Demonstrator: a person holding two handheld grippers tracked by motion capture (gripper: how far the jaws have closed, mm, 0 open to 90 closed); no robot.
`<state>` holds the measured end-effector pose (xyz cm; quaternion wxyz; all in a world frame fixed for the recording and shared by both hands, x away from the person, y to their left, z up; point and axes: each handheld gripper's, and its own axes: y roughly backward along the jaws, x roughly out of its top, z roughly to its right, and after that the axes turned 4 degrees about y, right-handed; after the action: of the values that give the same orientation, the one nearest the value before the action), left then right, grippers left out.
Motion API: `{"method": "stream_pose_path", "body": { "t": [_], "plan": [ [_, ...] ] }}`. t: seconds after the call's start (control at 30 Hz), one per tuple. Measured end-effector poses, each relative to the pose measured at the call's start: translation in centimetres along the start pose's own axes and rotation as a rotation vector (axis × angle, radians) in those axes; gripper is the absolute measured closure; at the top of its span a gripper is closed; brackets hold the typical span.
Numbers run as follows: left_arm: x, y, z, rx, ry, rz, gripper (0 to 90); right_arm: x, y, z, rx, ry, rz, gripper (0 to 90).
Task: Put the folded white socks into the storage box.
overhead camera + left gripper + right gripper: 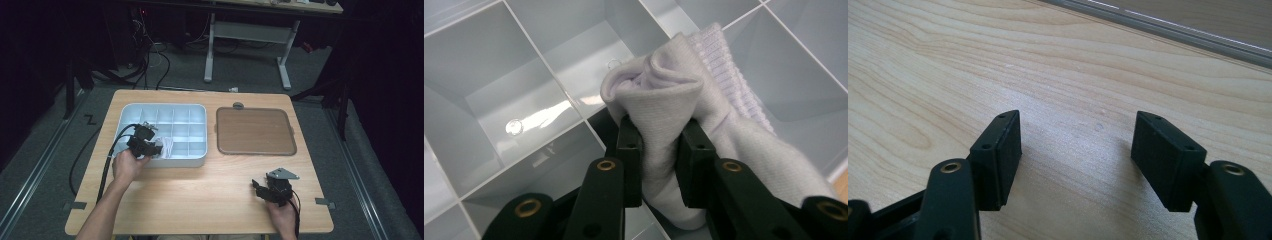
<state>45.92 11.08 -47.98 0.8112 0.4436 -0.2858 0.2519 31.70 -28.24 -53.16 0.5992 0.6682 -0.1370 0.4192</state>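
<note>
A white sock [684, 95], folded and bunched, is pinched between the two black jaws of my left gripper [659, 135]. It hangs over the front compartments of a pale grey divided box [524, 100]. In the high view the left gripper [150, 146] sits over the box's [197, 161] front left part, and a bit of the sock [167, 146] shows beside it. My right gripper [1075, 145] stands open just above bare wood, nothing between its pads. From above, the right gripper [262, 190] is near the table's front right.
A brown tray [254, 131] with a grey rim lies right of the box. A small grey object [238, 105] sits behind the tray. The light wooden table [210, 200] has free room across its front. Dark floor, cables and another table's legs lie beyond.
</note>
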Motion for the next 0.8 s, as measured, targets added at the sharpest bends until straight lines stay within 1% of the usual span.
{"method": "stream_pose_path", "body": {
  "t": [0.03,0.17,0.43,0.53,0.6,0.7,0.8],
  "plan": [
    [0.0,0.0,0.0,-0.001,0.006,0.000,75.6,0.0,0.0,0.0,0.000,0.000,0.000,37.0],
    [0.0,0.0,0.0,-0.002,0.003,-0.006,75.8,0.0,0.0,0.0,0.000,0.000,0.000,37.0],
    [-0.2,-0.3,-0.1,-0.005,0.009,-0.037,76.5,0.0,0.0,0.0,0.000,-0.001,0.000,37.0],
    [-0.3,-0.5,-0.1,0.002,0.009,-0.047,77.1,0.0,0.0,0.0,0.000,-0.001,0.000,37.0],
    [-0.4,-0.7,-0.1,0.006,0.017,-0.054,77.4,0.0,0.0,0.0,0.000,-0.001,0.000,37.0],
    [-0.7,-1.3,0.0,0.025,0.009,-0.088,78.0,0.0,0.0,0.0,0.000,-0.001,0.000,37.0],
    [-0.8,-1.4,0.0,0.028,0.011,-0.089,78.2,0.0,0.0,0.0,0.000,-0.001,0.000,37.0]
  ]
}}
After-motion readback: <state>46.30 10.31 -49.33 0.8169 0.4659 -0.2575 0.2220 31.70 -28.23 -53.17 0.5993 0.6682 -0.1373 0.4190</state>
